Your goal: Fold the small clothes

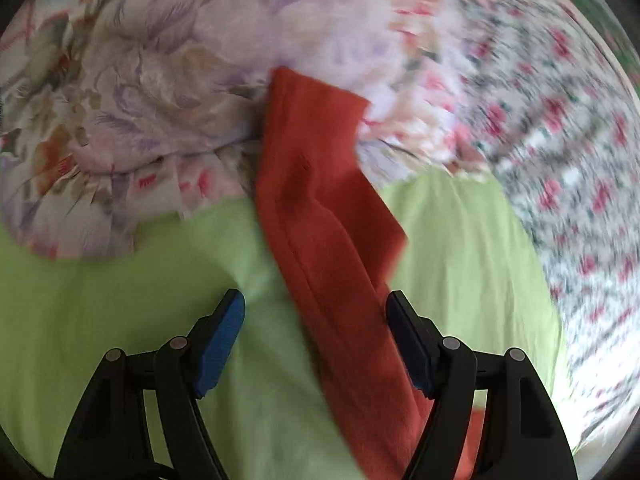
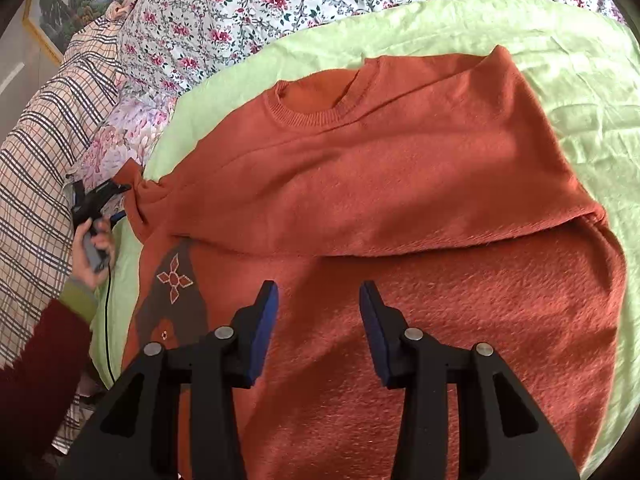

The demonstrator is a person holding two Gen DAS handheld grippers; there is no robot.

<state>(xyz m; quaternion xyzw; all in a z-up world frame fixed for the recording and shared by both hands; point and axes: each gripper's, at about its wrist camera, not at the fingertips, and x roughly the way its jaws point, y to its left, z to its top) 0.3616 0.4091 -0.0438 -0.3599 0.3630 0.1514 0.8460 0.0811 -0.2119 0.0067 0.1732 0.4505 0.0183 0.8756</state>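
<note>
Two views, left wrist first: the left gripper [image 1: 314,312] stands with its jaws apart over the green sheet [image 1: 100,300]; nothing is pinched
Sleeve in left view: a strip of the orange sweater [image 1: 320,208] runs between the open jaws, its long axis from the lower right up toward the floral bedding [image 1: 140,80]; it lies close against the right-hand pad, whether touching I cannot tell
Right wrist view, tool: the right gripper [image 2: 319,300] hangs with jaws apart above the sweater's lower body; no cloth is between the pads
Sweater in right view: spread on the sheet with the collar [image 2: 320,108] away from the gripper and one sleeve folded across the chest; a brown patterned patch [image 2: 174,292] shows at the left
Other hand: a hand [image 2: 94,248] with the left gripper sits at the bunched left sleeve end
Deciding relation: that sleeve lies to the left, nearer the left gripper; the body lies under the right; so the sleeve fold likely falls to the left
</note>
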